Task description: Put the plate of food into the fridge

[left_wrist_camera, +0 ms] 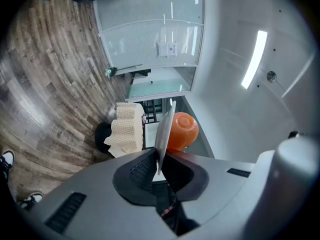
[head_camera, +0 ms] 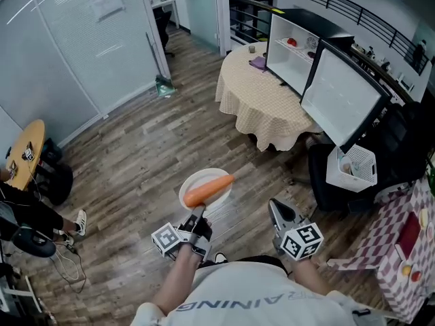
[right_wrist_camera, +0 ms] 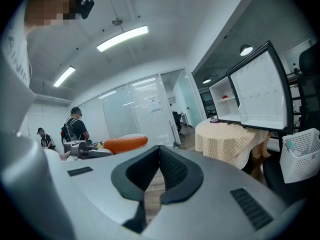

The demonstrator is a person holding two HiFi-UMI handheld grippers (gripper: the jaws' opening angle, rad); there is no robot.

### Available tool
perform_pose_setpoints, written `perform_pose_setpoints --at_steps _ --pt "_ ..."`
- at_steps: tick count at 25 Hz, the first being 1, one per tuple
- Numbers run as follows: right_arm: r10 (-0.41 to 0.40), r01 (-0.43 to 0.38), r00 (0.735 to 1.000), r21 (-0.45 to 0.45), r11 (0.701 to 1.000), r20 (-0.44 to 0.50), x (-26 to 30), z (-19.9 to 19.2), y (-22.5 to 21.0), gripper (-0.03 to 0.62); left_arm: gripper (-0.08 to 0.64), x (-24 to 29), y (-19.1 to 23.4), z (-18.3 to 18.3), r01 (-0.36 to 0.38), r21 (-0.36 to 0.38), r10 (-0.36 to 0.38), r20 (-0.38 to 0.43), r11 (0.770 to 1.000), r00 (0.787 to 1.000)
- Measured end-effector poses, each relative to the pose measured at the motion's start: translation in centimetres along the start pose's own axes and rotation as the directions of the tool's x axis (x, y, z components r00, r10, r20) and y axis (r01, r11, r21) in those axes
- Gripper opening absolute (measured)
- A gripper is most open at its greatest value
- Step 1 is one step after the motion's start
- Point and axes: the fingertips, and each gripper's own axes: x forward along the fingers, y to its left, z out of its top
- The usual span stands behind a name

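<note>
1. Holds a white plate (head_camera: pixel 204 177) by its near rim in the left gripper (head_camera: pixel 198 216), fingers pinching that rim.
2. Carries one orange carrot (head_camera: pixel 207 190) across the plate, thin end toward the right.
3. Hangs plate and carrot over the wood floor (head_camera: pixel 156 155), well apart from the fridge (head_camera: pixel 292 49).
4. Shows the right gripper (head_camera: pixel 275 208) just beside the left, fingers pressed together at the tips, nothing between them.
5. Places the white fridge on a round worktop (head_camera: pixel 262 104) under a checked cloth, ahead and to the right.
6. Finds the fridge door (head_camera: pixel 340 97) swung wide open; a few small items on the shelves inside, too small to tell.
7. Spots a white basket (head_camera: pixel 355 167) just below the door's lower corner.
</note>
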Motion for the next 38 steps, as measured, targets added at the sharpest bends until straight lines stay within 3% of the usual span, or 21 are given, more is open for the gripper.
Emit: perform_pose_setpoints --at_steps 4,11,21,32,38 --pt "-0.016 0.016 1.0 -0.006 1.0 -0.009 1.7 -0.9 1.6 0.023 0.031 -1.1 0.6 2.3 0.002 0.038 -0.001 -0.013 0.999 1.0" --pt "-0.029 0.029 0.999 -0.008 1.0 -0.046 4.1 -1.5 2.4 0.023 0.031 -1.5 2.6 4.4 -0.016 0.001 0.016 -0.018 1.0 1.0" --pt "0.038 -0.037 0.996 0.01 0.999 -0.076 11.9 -0.6 0.7 0.023 0.031 3.3 2.9 8.5 -0.013 0.012 0.013 0.001 1.0 1.0" --pt "0.03 -0.028 0.998 0.025 0.999 -0.063 18.1 4.4 -7.9 0.023 0.031 13.8 1.8 11.3 -0.026 0.021 0.026 0.001 0.999 1.0" --pt "-0.004 0.007 0.999 0.071 0.997 -0.044 20.1 6.2 -14.2 0.022 0.032 20.7 1.3 10.9 -0.031 0.011 0.031 -0.03 0.999 0.999"
